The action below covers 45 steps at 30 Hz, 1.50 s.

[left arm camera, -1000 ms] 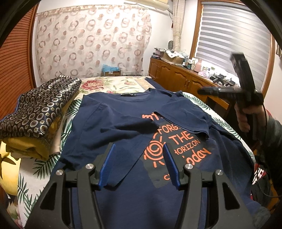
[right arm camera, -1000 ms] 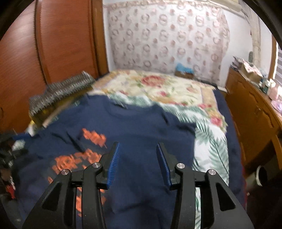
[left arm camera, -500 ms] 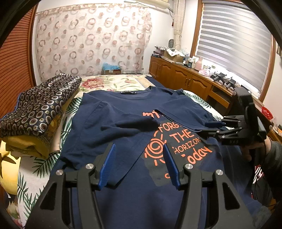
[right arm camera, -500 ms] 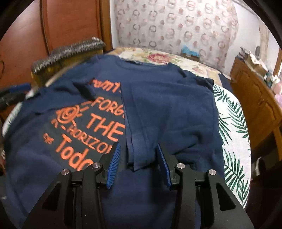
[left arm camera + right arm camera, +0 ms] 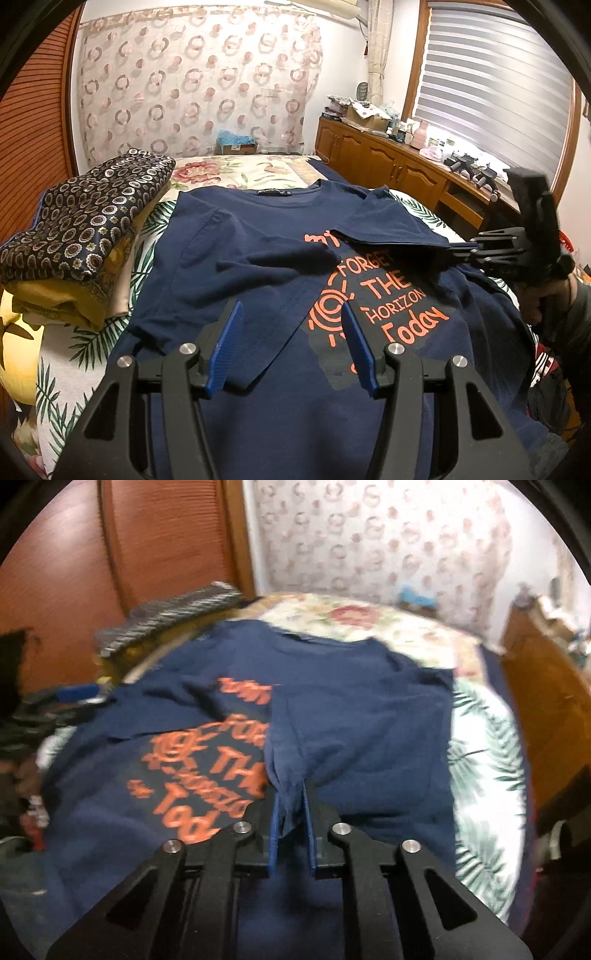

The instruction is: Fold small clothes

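A navy T-shirt (image 5: 258, 280) with an orange print is spread front-up across the bed (image 5: 236, 171), presumably so that its sides can be turned in toward the middle. The sleeve on the wearer's left side is already laid across the chest, and the other side panel (image 5: 354, 731) is also lying inward, partly covering the lettering. The right hand-held gripper (image 5: 290, 812) is clamped on the lower edge of that folded panel, the cloth bunched between its blue pads (image 5: 274, 823); the hold is judged to be there so that the flap can be drawn or straightened along the fold line. The left hand-held gripper (image 5: 291, 339) is held above the shirt's lower half with its fingers well apart and nothing between them, apparently kept ready near the hem. From the left wrist view the whole layout is given sharply: both turned-in parts, the print, a folded patterned stack (image 5: 88, 221) beside the shirt, and the right tool seen from the side in a person's hand (image 5: 554, 291). Whether cloth is pinched there cannot be told from that angle; this is settled only by the right wrist view, which is blurred yet shows the pinch itself and the leaf-patterned sheet (image 5: 484, 768) beyond the shirt's edge.
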Each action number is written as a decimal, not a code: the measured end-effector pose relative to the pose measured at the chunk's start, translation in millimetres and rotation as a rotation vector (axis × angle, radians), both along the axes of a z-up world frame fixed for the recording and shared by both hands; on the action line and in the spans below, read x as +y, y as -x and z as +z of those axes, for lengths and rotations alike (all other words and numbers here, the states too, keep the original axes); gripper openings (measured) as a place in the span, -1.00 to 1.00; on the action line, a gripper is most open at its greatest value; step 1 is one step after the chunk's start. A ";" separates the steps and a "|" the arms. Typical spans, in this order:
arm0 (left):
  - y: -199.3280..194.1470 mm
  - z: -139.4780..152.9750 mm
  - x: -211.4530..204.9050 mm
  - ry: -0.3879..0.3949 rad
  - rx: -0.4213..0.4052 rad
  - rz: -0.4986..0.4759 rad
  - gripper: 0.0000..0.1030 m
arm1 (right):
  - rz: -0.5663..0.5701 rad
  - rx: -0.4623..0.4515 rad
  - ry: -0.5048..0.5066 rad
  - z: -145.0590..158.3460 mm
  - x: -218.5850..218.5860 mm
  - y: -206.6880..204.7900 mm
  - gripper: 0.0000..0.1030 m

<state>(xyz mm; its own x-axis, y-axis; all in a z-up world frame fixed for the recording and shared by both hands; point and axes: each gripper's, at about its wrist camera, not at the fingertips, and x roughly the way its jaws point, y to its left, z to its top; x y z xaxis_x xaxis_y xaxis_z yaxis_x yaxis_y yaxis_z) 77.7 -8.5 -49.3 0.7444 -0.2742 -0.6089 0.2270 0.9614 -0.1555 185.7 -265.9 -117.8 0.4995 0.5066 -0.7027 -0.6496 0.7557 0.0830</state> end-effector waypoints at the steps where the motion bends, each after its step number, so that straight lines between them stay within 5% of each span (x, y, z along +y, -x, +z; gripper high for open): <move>1: -0.2 -0.4 0.1 0.002 0.001 -0.001 0.06 | 0.015 0.009 -0.008 1.0 0.4 1.1 -0.65; 5: -0.4 -0.7 0.6 0.002 0.002 0.000 0.06 | 0.008 -0.005 0.006 0.6 -2.6 5.4 -0.24; 25: -1.7 -4.9 0.9 0.001 0.009 0.001 0.06 | -0.284 -0.050 0.188 -37.2 -85.4 -7.3 -0.23; 27: -2.3 -5.5 0.8 -0.001 0.009 0.002 0.06 | -0.289 -0.054 0.193 -38.5 -86.6 -7.8 -0.29; 32: -4.4 -7.3 1.4 0.001 0.010 0.006 0.06 | -0.249 -0.055 0.177 -38.6 -91.9 -3.5 -0.97; 42: -26.5 -9.9 13.0 -0.024 0.050 0.008 0.06 | -0.346 -0.064 0.119 -24.0 -133.5 -3.0 -0.98; 45: -44.7 -8.9 16.7 -0.081 0.068 0.018 0.06 | -0.338 -0.084 0.074 -12.2 -131.2 -9.0 -0.83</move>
